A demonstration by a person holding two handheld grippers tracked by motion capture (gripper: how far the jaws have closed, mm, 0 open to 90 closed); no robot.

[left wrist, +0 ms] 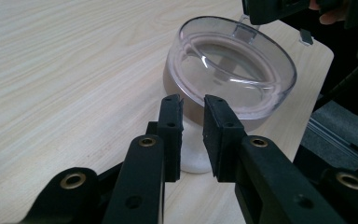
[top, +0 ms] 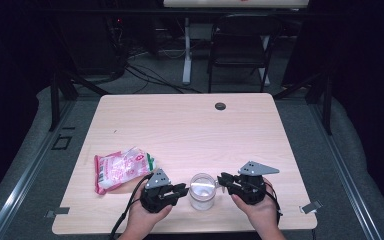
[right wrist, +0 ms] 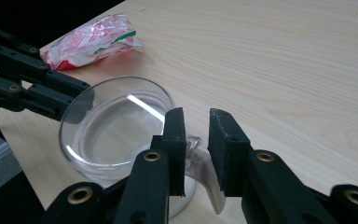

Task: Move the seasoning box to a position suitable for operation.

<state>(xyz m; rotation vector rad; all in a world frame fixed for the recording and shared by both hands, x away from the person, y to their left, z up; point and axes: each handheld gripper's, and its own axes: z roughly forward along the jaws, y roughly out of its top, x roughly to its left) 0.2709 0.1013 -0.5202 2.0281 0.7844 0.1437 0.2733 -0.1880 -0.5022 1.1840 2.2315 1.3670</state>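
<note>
A clear jar [top: 202,190] with a see-through lid [left wrist: 233,65] stands near the table's front edge, between my two grippers. My left gripper [left wrist: 193,105] sits just left of it, its jaws a narrow gap apart, their tips at the lid's rim and nothing gripped. My right gripper [right wrist: 196,116] reaches in from the jar's right. A clear tab [right wrist: 198,158] on the jar's side lies in the gap between its jaws, and the pads do not plainly press on it. In the high view, the left gripper [top: 184,190] and right gripper [top: 222,179] flank the jar.
A pink and white plastic bag [top: 122,169] lies on the wooden table [top: 180,125] to the left of my left hand. A small dark hole [top: 220,106] marks the far edge. A folding chair [top: 240,45] stands beyond the table.
</note>
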